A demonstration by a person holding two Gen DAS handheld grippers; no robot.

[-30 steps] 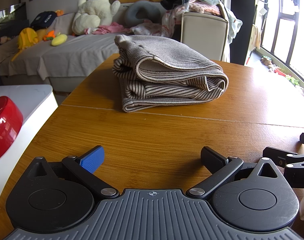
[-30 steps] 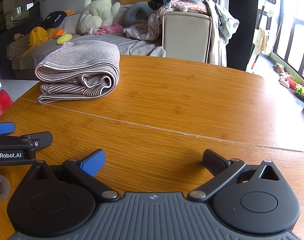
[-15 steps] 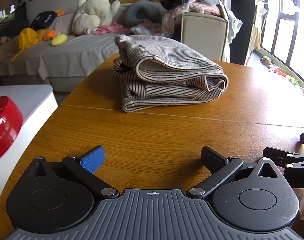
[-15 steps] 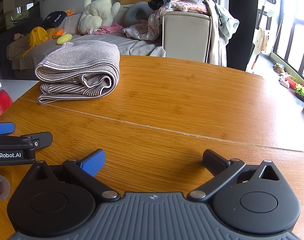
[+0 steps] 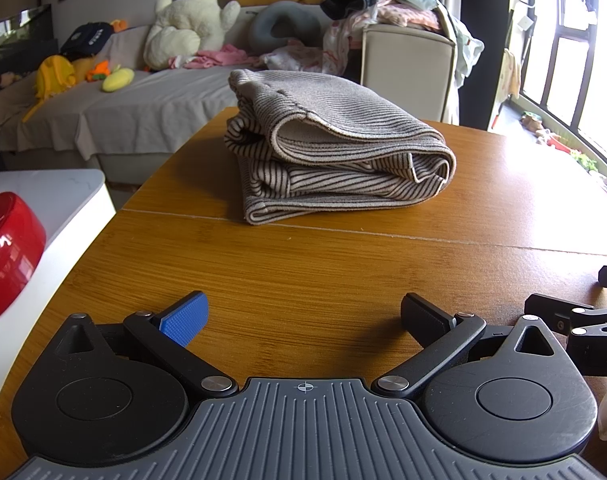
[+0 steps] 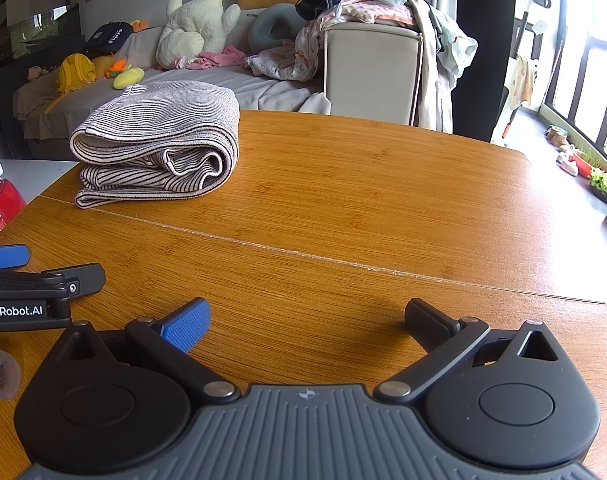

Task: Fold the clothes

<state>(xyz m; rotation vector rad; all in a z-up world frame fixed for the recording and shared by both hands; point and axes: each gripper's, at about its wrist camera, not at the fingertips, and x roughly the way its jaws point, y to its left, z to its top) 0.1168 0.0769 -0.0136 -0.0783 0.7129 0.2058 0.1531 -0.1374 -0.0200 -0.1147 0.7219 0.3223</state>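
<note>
A folded striped beige garment (image 5: 335, 148) lies on the wooden table (image 5: 303, 276), straight ahead of my left gripper (image 5: 303, 316) and well beyond its fingertips. That gripper rests low near the table's front edge, open and empty. In the right wrist view the same garment (image 6: 159, 140) sits at the far left of the table (image 6: 363, 208). My right gripper (image 6: 307, 320) is also open with nothing between its fingers. The left gripper (image 6: 43, 276) shows at that view's left edge, and the right gripper (image 5: 575, 316) shows at the left view's right edge.
A red bowl (image 5: 7, 248) sits on a white counter (image 5: 55, 200) left of the table. Behind the table a sofa (image 5: 143, 108) holds plush toys and a beige chair (image 6: 371, 68) is piled with loose clothes. Windows line the right side.
</note>
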